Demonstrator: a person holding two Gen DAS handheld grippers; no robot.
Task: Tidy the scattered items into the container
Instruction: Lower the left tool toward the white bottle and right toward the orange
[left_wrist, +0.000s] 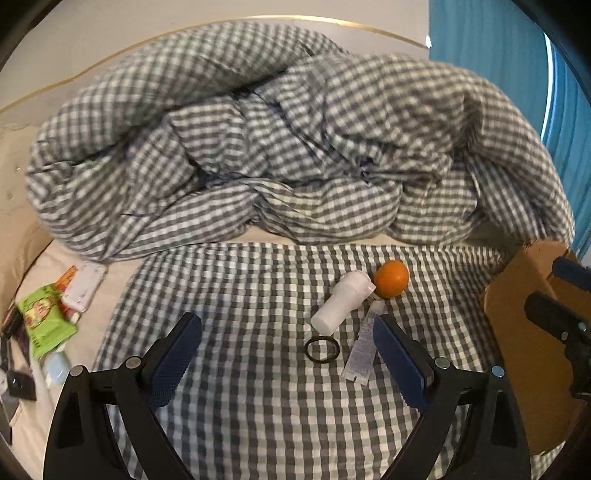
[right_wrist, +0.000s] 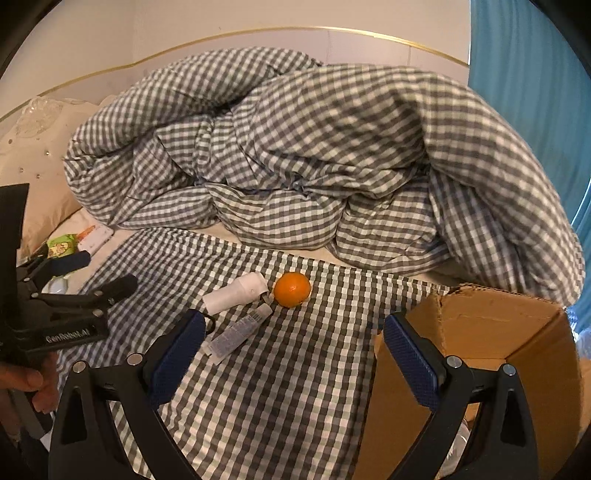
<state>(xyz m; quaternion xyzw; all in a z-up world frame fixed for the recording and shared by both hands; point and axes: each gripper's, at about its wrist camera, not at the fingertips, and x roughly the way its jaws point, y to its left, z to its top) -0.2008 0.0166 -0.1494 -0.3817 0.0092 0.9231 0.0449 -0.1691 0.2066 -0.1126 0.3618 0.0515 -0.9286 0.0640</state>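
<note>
Four loose items on the grey-and-white checked bed cover (left_wrist: 258, 369):
- round orange fruit (left_wrist: 391, 278), touching the white plastic bottle (left_wrist: 343, 301) lying on its side
- slim white tube (left_wrist: 364, 350), just beside the black ring (left_wrist: 321, 349)
- open brown cardboard box (right_wrist: 480, 332) (right of the items)
- left claw (left_wrist: 288, 354): spread, empty
- right claw (right_wrist: 295, 354): spread, empty

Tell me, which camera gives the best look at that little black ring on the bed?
The left wrist view: the black ring lies whole and unobstructed on the checked sheet. In the right wrist view only a sliver peeks out behind the gripper's left finger.
</note>
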